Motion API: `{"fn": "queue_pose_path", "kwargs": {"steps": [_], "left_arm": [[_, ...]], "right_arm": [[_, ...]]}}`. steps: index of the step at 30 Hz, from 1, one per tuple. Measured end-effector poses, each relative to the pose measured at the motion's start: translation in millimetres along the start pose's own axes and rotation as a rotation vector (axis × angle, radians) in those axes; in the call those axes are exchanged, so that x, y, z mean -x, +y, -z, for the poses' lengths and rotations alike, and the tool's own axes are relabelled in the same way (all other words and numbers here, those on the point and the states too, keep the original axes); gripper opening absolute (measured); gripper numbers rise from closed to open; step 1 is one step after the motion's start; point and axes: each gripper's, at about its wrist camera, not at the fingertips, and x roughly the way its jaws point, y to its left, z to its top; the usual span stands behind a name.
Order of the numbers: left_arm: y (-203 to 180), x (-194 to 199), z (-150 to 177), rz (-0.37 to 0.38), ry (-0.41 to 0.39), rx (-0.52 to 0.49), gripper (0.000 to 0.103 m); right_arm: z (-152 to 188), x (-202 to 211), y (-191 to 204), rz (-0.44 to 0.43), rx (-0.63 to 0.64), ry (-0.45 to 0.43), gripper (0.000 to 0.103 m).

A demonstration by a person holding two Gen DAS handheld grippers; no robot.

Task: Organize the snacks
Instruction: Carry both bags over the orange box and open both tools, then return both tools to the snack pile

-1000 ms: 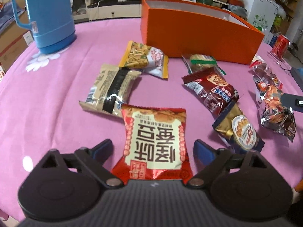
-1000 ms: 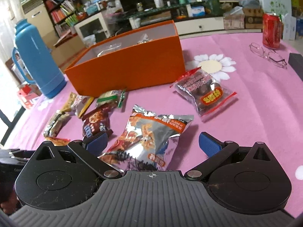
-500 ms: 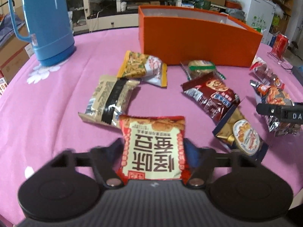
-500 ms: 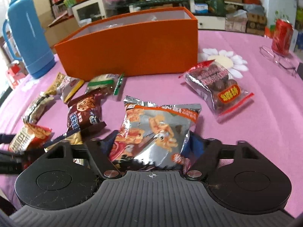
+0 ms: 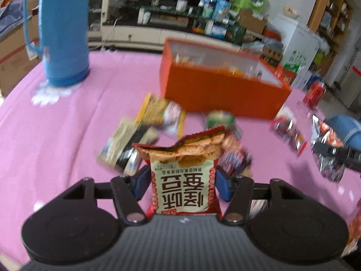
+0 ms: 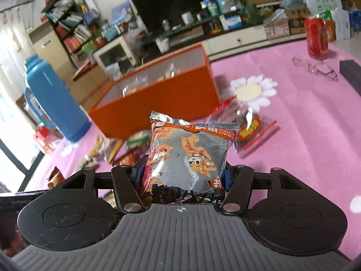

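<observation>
My left gripper [image 5: 181,183] has a red-and-cream snack packet [image 5: 182,158] between its blue pads, clear of the pink tablecloth; its jaws are still closing on it. My right gripper [image 6: 182,175] likewise has its jaws closing on a silver-and-orange packet [image 6: 189,149], which stands upright above the table. The open orange box [image 5: 221,90] [image 6: 158,103] lies beyond both, with some packets inside. Loose on the cloth are a yellow packet [image 5: 161,115], a beige-and-black packet [image 5: 126,151], a green one [image 5: 220,117] and a clear packet of brown balls [image 6: 250,128].
A tall blue thermos [image 5: 64,29] [image 6: 54,99] stands at the far left of the table. A red can [image 6: 315,37], a pair of glasses [image 6: 315,67] and a black box [image 6: 352,74] sit at the far right. Shelves and cabinets stand behind the table.
Both pairs of jaws went from wide open around their packets to closed on them. Both packets have been lifted off the cloth, and both views have tipped up towards the box.
</observation>
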Motion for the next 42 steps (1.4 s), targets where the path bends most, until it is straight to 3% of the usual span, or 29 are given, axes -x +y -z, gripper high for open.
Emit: {"fn": "queue_pose_path", "kwargs": {"steps": [6, 13, 16, 22, 24, 25, 30, 33, 38, 42], "left_arm": [[-18, -8, -71, 0.077, -0.091, 0.014, 0.059], [-41, -51, -154, 0.106, -0.148, 0.022, 0.058], [-49, -83, -175, 0.092, -0.133, 0.023, 0.058], [-48, -153, -189, 0.030, -0.060, 0.007, 0.058], [-45, -166, -192, 0.030, -0.066, 0.016, 0.071], [-42, -164, -191, 0.021, -0.078, 0.024, 0.080], [-36, -111, -173, 0.037, -0.199, 0.012, 0.091], [-32, -72, -147, 0.015, -0.229, -0.023, 0.091], [-19, -31, -76, -0.022, -0.176, -0.037, 0.102], [-6, -20, -16, -0.031, -0.089, -0.003, 0.102]], "right_arm": [[-41, 1, 17, 0.002, 0.058, -0.084, 0.045], [-120, -45, 37, 0.013, 0.124, -0.186, 0.045], [-141, -82, 45, 0.012, 0.129, -0.210, 0.045], [-151, -158, 44, -0.002, 0.067, -0.147, 0.046], [-150, -175, 42, 0.025, 0.066, -0.142, 0.057], [-151, -178, 41, 0.038, 0.057, -0.142, 0.060], [-160, -128, 42, -0.009, 0.042, -0.307, 0.091], [-159, -89, 49, -0.019, 0.062, -0.379, 0.093], [-131, -61, 49, -0.062, 0.038, -0.280, 0.093], [-70, -45, 40, -0.014, 0.090, -0.132, 0.093]]}}
